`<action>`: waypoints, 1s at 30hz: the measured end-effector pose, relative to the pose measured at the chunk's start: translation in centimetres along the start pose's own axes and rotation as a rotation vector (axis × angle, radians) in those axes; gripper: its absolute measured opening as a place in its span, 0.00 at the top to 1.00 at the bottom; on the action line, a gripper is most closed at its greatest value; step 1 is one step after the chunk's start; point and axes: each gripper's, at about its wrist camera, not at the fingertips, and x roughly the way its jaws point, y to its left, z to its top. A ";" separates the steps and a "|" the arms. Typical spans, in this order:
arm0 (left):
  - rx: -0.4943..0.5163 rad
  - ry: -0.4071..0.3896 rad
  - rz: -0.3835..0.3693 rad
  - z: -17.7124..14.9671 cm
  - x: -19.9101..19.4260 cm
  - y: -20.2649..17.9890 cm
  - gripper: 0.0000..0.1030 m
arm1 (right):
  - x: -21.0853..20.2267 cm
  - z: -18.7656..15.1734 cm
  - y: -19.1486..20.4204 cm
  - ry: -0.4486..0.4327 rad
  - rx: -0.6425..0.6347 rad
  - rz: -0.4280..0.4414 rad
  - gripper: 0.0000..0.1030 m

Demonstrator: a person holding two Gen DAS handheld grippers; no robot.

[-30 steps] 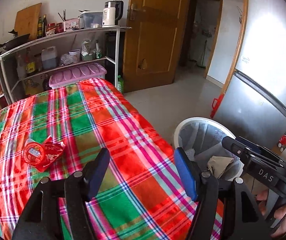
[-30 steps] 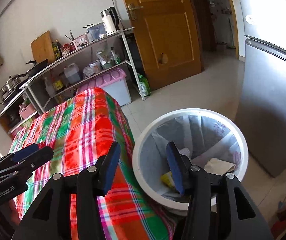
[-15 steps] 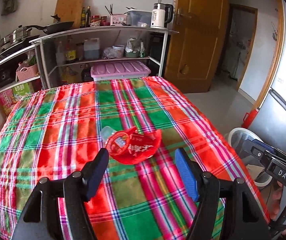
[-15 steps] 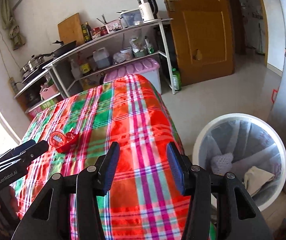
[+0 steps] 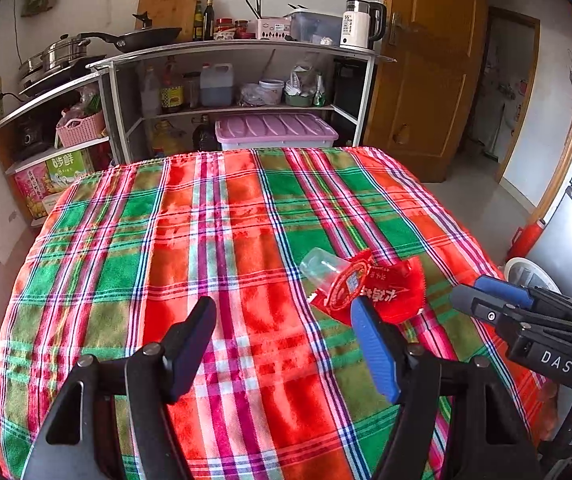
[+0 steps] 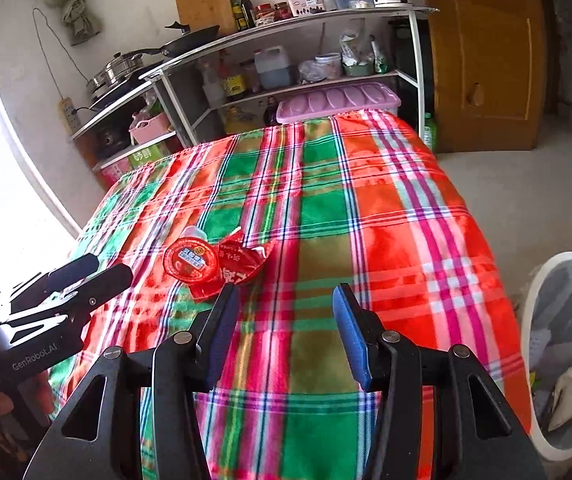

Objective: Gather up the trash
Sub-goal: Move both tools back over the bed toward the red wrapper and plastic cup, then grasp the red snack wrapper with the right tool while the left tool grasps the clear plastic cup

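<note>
One wrapper ahead of both tongs

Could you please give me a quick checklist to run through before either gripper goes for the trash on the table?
1. Left gripper jaws open, empty: ok.
2. Right gripper jaws open, empty: ok.
3. Red wrapper with cup lying free on the cloth: ok.
4. Trash between either pair of jaws: not ok, both short of it.
5. Bin open, with room: ok.
6. Cup empty: cannot tell.
</note>
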 end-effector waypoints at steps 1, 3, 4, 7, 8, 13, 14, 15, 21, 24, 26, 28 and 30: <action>-0.004 0.004 -0.002 0.0 0.1 0.3 0.30 | 0.6 0.2 0.4 0.004 -0.005 0.008 0.52; -0.013 0.006 -0.005 -0.1 0.3 0.7 0.30 | 1.6 0.6 0.8 0.023 -0.003 0.030 0.52; -0.013 0.008 -0.006 -0.1 0.4 0.8 0.30 | 2.2 0.8 0.9 0.036 0.004 0.044 0.52; -0.022 0.014 -0.016 -0.1 0.7 1.1 0.30 | 3.8 1.1 0.9 0.068 0.034 0.065 0.52; -0.026 0.020 -0.016 -0.1 0.8 1.2 0.30 | 4.3 1.2 0.9 0.076 0.040 0.079 0.52; -0.031 0.024 -0.024 0.0 1.0 1.4 0.30 | 6.3 1.3 0.8 0.141 0.072 0.133 0.52; -0.030 0.025 -0.026 -0.1 1.0 1.4 0.30 | 6.4 1.2 0.8 0.138 0.075 0.136 0.53; -0.031 0.027 -0.026 0.0 1.1 1.5 0.30 | 6.3 1.2 0.8 0.133 0.069 0.138 0.60; -0.038 0.042 -0.045 0.1 1.5 1.6 0.29 | 6.1 1.2 1.1 0.132 0.050 0.131 0.88; -0.032 0.042 -0.047 0.2 1.5 1.3 0.29 | 6.0 1.1 1.1 0.126 0.044 0.131 0.91; -0.024 0.043 -0.061 0.2 1.5 1.0 0.27 | 5.8 1.1 1.3 0.119 0.035 0.120 0.91; -0.004 0.046 -0.076 0.1 1.7 0.5 0.24 | 5.7 1.1 1.3 0.119 0.027 0.115 0.92; 0.019 0.057 -0.072 0.0 2.0 0.0 0.21 | 5.7 1.0 1.4 0.120 0.026 0.114 0.92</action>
